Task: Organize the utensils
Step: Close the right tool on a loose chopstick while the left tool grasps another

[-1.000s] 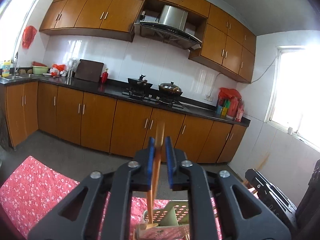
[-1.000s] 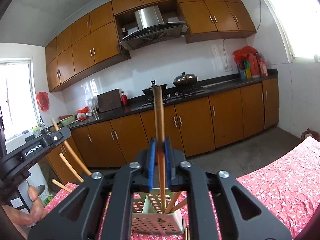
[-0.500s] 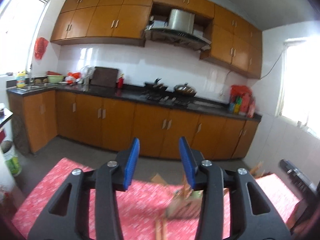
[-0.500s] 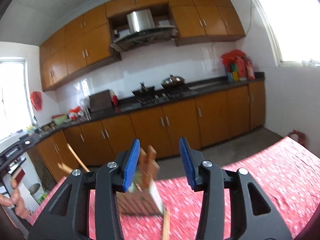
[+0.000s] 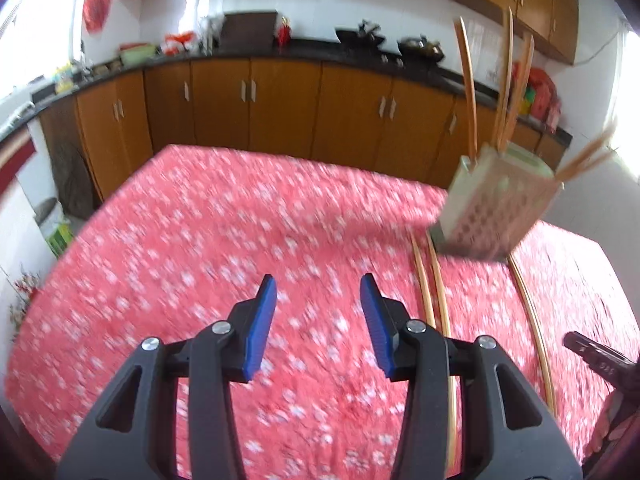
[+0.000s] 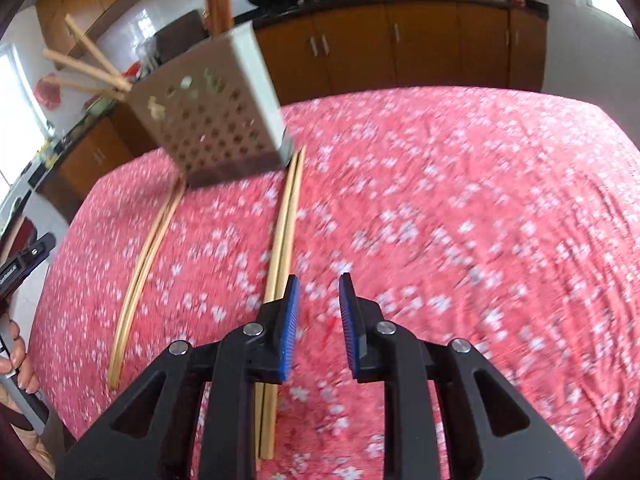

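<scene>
Both black two-finger grippers with blue pads point down at a table covered by a red cloth with small white flowers (image 5: pixel 208 240), and both views are smeared by motion. The left gripper (image 5: pixel 318 322) has its pads spread wide apart with only cloth showing between them; it grasps nothing. The right gripper (image 6: pixel 319 322) holds its pads closer together; its jaws have just been closing, yet a gap remains and nothing sits between them, so it too is released. The pale perforated plastic utensil holder (image 6: pixel 208 108) stands on the cloth toward the far side of the table, and thin wooden chopsticks (image 5: pixel 468 80) stick up and fan out of its top. More long wooden chopsticks lie flat on the cloth in front of the holder: in the right wrist view one pair (image 6: pixel 140 264) lies to the left, and a second pair (image 6: pixel 284 232) runs from the holder's base down past the left pad of the right gripper, just beside it; whether that pad touches them is hard to tell through the blur. At the left edge of that view a hand (image 6: pixel 18 356) grips the other tool's handle. Brown wooden kitchen cabinets (image 5: pixel 280 108) under a dark counter line the wall behind.
</scene>
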{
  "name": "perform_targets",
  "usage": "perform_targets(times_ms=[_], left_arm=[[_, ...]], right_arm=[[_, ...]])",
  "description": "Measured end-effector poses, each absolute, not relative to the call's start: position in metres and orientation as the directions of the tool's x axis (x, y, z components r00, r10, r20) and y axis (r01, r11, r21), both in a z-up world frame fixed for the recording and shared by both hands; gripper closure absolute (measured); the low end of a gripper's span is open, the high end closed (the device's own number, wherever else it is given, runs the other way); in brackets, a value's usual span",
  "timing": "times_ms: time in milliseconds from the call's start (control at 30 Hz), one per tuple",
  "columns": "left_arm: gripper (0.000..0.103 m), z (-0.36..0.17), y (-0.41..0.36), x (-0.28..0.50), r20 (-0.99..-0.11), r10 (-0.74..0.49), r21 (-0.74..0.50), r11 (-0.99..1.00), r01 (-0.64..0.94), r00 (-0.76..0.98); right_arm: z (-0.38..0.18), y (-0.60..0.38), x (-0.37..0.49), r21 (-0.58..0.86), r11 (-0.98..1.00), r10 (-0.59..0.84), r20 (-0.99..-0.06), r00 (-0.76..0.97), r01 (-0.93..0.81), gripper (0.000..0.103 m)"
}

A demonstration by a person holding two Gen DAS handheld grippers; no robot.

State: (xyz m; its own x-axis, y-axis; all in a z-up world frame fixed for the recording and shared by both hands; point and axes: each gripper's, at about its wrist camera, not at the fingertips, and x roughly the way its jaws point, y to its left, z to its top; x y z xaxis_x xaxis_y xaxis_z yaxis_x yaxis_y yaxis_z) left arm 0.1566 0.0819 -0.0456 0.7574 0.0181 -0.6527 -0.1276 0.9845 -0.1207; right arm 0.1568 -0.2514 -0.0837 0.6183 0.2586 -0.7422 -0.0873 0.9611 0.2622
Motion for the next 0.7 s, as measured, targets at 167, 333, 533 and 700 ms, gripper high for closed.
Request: perform_targets(times_ms=[167,333,533,700], left_arm=[[0.06,-0.056,0.067,0.159,-0.675,-0.046,-0.128,0.99,-0.056,0.737],[0.062,-0.063,0.042,0.162,-0.698,-0.11,-0.142,0.99,0.014,0.707],[0.082,-0.082,0.016,0.165,-0.743,-0.186,-0.155,0.982,0.105,0.643],[0.087,-0.093,0.003,0.165,-0.762,-0.212,-0.161,0.977,0.138,0.612]], right_arm=[[-0.095,-0.237,0.158,0.251,0.96,0.273,-0.762,0.588,-0.121,0.082],[-0.099,-0.227,0.152,0.195,0.97,0.244,-0.764,0.597,-0.147,0.091],[-0.098,-0.242,0.159,0.13,0.989,0.142,-0.764,0.629,-0.065,0.096],[-0.1,-0.246,0.163,0.135,0.989,0.145,-0.76,0.633,-0.064,0.096]])
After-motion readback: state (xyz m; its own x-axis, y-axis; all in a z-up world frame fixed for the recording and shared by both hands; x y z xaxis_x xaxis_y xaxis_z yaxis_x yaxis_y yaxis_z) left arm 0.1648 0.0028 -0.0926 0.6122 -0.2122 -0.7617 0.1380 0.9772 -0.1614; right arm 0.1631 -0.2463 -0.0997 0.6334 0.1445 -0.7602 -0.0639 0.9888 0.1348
